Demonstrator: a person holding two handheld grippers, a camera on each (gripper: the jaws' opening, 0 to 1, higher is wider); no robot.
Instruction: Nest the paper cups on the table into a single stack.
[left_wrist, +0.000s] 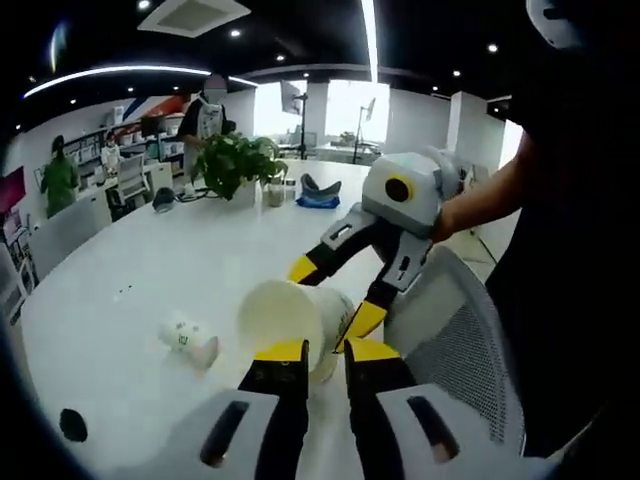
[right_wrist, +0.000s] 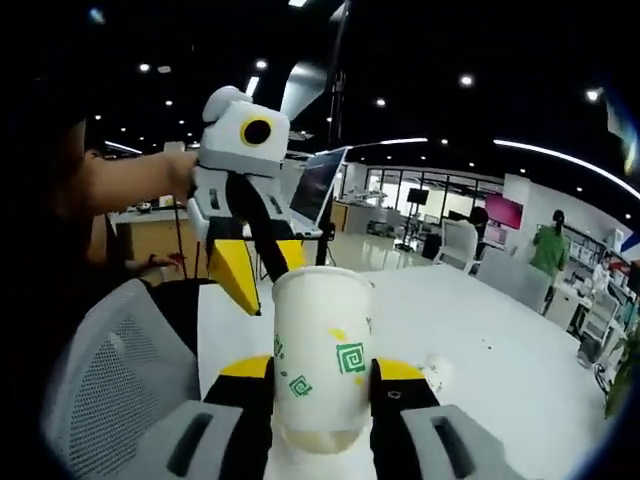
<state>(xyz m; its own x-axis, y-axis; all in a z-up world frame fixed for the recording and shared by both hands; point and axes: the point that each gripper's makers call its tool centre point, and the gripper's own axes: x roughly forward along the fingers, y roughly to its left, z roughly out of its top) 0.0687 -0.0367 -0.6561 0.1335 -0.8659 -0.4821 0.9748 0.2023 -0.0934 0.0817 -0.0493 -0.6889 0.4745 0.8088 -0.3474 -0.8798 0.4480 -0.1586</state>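
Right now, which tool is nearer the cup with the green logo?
Right. The right tool grips the cup between its jaws. The left tool sits just beyond the cup's rim, very close, but I cannot tell whether it touches.

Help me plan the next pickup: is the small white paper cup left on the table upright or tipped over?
Tipped over. In the left gripper view the small white paper cup lies on its side on the white table.

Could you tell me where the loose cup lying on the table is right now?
In the left gripper view, the loose cup lies on its side on the white table, left of the held cup.
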